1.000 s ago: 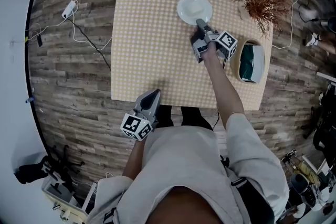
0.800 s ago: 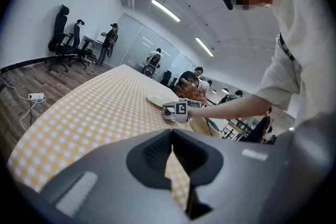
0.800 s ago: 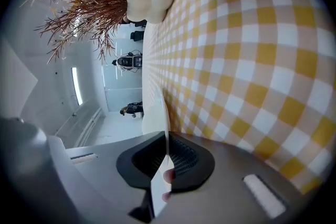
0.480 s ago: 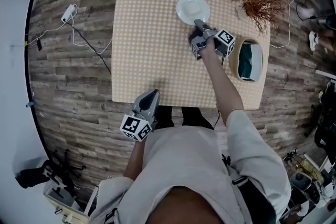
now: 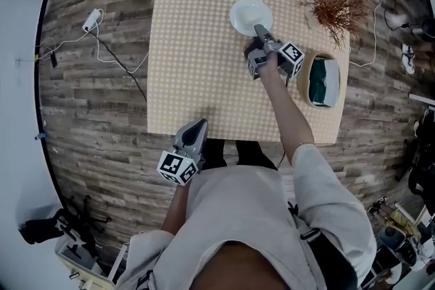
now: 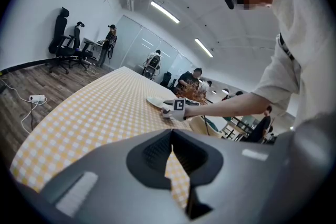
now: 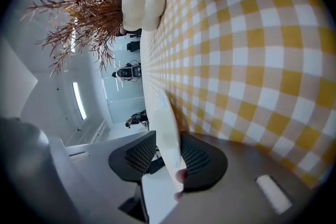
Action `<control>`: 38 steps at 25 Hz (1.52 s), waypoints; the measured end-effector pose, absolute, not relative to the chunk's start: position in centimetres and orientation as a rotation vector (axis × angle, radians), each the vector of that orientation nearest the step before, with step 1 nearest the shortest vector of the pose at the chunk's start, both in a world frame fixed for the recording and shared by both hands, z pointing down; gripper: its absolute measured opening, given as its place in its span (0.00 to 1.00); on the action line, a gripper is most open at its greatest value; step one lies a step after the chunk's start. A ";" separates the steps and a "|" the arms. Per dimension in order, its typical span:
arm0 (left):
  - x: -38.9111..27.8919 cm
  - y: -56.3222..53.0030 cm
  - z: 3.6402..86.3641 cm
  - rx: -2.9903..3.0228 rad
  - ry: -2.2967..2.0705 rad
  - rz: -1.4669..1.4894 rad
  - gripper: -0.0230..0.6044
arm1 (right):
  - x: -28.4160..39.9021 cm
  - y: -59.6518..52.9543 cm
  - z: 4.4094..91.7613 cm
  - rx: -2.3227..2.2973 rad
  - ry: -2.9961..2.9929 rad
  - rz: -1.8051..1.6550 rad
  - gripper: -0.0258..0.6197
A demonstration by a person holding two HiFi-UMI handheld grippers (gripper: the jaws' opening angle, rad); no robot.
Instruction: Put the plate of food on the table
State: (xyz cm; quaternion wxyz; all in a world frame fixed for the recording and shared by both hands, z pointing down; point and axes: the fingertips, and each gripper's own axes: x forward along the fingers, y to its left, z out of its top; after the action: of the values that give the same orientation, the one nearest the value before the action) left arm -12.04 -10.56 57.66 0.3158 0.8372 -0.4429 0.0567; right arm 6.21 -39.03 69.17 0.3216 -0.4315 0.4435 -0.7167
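Now the plate (image 5: pixel 248 14) lies on the table (image 5: pixel 197 51), its rim between the spread, just-opened jaws of the right gripper (image 5: pixel 259 30).

Plate (image 5: pixel 249 14) on surface (image 5: pixel 197 64), far half, right of centre. Dried plant (image 5: pixel 334 2) right of plate, by the right edge. Basket (image 5: pixel 321 81) nearer the person than plant, at the same edge, apart from plate. Power strip (image 5: pixel 90 19) on floor (image 5: pixel 88 112), left of surface.
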 end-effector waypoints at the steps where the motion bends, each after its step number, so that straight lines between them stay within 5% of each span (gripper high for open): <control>1: -12.1 -10.5 57.7 2.204 -1.166 0.149 0.05 | 6.2 -39.1 68.9 -1.110 1.166 -1.865 0.27; 6: -11.9 -10.3 57.6 2.211 -1.156 0.150 0.05 | 6.3 -39.1 68.1 -1.047 1.203 -1.814 0.37; 27: -11.1 -10.1 57.9 2.212 -1.130 0.150 0.05 | 4.8 -36.7 68.7 -1.547 2.230 -1.768 0.34; 38: -10.7 -10.1 58.1 2.208 -1.121 0.137 0.05 | 6.6 -34.8 69.5 -1.789 2.440 -1.663 0.19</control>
State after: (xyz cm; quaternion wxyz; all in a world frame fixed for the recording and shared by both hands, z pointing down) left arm -10.72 -10.09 58.13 0.3246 0.8421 -0.4276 0.0521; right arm 6.63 -34.84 69.51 -0.1549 -0.5120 0.6982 -0.4758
